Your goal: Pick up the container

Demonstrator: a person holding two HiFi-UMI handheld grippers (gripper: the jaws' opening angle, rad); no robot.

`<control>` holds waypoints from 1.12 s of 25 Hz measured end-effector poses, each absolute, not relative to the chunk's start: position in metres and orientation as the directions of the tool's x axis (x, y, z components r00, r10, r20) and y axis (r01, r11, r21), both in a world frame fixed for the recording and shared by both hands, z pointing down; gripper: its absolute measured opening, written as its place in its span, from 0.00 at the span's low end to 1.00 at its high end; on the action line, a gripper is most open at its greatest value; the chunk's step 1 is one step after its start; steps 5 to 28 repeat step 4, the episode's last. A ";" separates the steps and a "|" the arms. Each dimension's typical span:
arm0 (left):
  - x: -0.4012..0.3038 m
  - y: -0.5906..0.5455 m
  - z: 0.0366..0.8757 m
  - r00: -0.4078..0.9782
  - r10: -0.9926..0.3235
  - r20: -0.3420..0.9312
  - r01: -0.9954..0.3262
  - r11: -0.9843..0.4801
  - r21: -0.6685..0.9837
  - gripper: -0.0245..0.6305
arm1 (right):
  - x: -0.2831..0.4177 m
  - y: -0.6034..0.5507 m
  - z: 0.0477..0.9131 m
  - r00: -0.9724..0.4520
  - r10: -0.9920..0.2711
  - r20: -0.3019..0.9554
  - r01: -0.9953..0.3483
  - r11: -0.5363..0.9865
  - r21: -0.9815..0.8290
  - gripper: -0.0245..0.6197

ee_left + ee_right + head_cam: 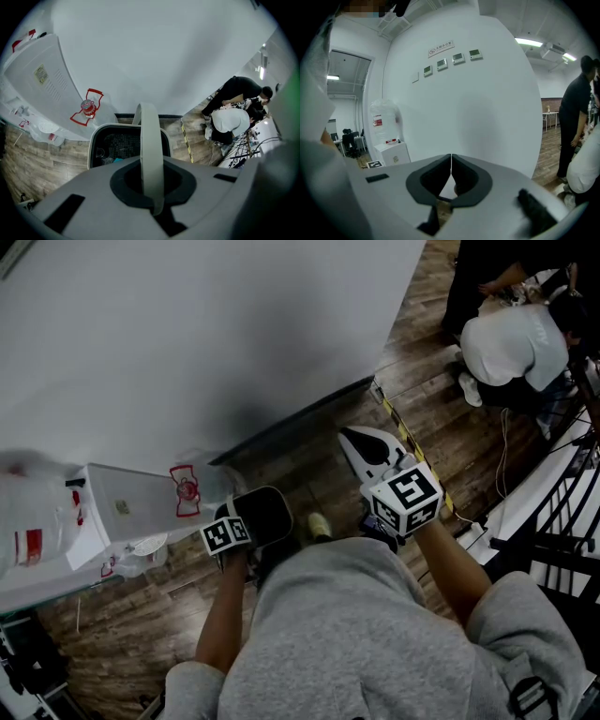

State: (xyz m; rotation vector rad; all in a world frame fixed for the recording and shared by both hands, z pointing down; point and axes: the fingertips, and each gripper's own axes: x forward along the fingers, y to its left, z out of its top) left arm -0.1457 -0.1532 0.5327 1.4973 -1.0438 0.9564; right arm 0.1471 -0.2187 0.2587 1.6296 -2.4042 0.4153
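Plainly the biggest hazard is the white wall [206, 334] close ahead: a swing as the load rises could knock the container [112, 140] against it, or against the white cabinet [127, 502] just to the left. The wooden floor [441, 427] lies beneath, so a drop would probably spill whatever sits inside the dark basket. I cannot make out what that is. The container sits directly below the left gripper [151, 183], its open top facing up at the camera. Whether its base has cleared the floor I cannot tell. The finer risk is the grip itself. The jaws are clenched on the thin pale handle [149, 140], a narrow strip that could slide sideways through them and leave the container hanging tilted. As for pose, the left forearm reaches forward and down, so that gripper aims steeply at the floor. The right forearm is bent and held off to the side. The right gripper [451, 168] points roughly level at the wall, its jaws pressed together with nothing between them.
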 end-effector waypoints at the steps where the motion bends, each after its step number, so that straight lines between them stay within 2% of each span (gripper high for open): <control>1: -0.146 -0.153 0.533 0.305 -0.131 0.943 -0.951 -0.093 0.295 0.06 | 0.148 -0.218 0.259 -0.369 -0.871 0.325 -0.930 0.351 -0.114 0.08; 28: -0.146 -0.154 0.534 0.305 -0.129 0.944 -0.951 -0.088 0.295 0.06 | 0.149 -0.218 0.260 -0.369 -0.871 0.325 -0.929 0.352 -0.111 0.08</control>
